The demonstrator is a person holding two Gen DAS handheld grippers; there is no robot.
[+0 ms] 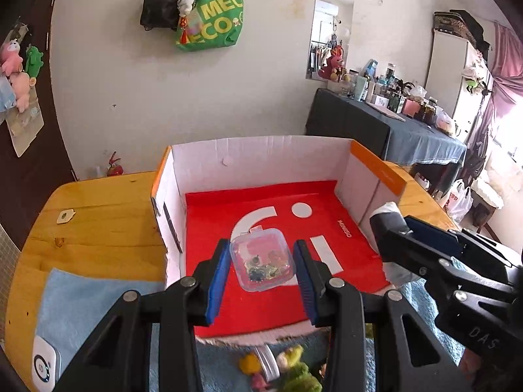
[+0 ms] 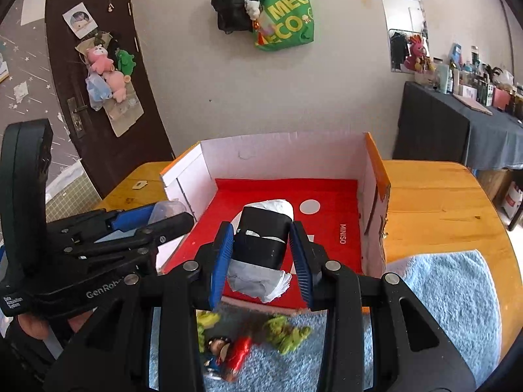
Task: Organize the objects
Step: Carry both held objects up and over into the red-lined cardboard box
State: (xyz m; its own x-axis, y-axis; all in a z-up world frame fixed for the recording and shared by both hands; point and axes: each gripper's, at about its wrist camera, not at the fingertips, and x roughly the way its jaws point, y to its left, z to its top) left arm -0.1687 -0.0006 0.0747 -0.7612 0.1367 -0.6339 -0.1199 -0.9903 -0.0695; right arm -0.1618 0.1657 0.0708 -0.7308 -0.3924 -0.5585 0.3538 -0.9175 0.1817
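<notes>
In the centre of my left view, my left tongs grasp a small clear case of trinkets between the blue pads, over the red floor of the box. In the centre of my right view, my right tongs are clenched on a black roll with white paper sticking out both ends, also over the red floor. The box sits on the wooden table, and along the bottom of the frame toys lie on a blue towel.
</notes>
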